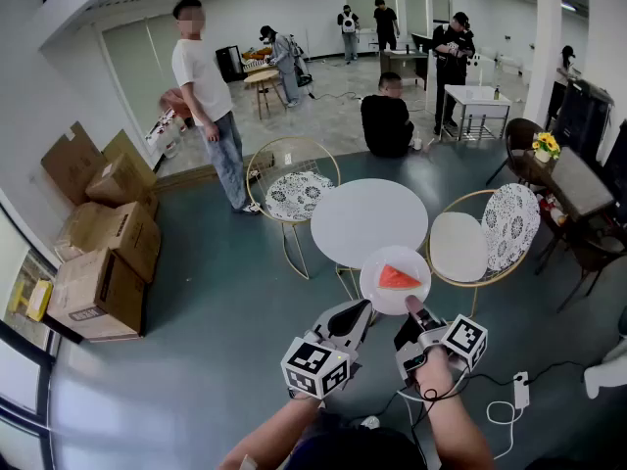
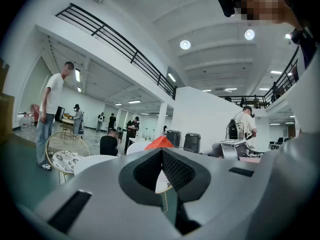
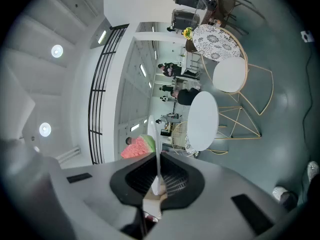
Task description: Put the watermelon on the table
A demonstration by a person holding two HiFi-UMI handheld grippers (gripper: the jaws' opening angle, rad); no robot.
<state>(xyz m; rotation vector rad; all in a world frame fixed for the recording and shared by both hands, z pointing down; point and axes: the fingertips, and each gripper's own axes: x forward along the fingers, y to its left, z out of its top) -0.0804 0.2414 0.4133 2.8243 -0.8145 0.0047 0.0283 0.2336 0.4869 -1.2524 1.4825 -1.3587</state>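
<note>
A red wedge of watermelon (image 1: pixel 398 278) lies on a small white plate (image 1: pixel 377 292) held in the air just in front of the round white table (image 1: pixel 367 218). My right gripper (image 1: pixel 413 307) is shut on the plate's near rim. In the right gripper view the plate (image 3: pixel 156 134) runs edge-on between the pads, with the watermelon (image 3: pixel 138 147) to its left. My left gripper (image 1: pixel 363 311) sits at the plate's lower left edge. In the left gripper view its tips (image 2: pixel 161 151) meet, and the watermelon's red point (image 2: pixel 160 143) pokes up just beyond them.
Two gold wire chairs flank the table: one (image 1: pixel 292 189) at its left, one (image 1: pixel 488 235) at its right. Cardboard boxes (image 1: pixel 106 258) are stacked at the left wall. A power strip and cables (image 1: pixel 520 390) lie on the floor at the right. Several people stand or sit beyond.
</note>
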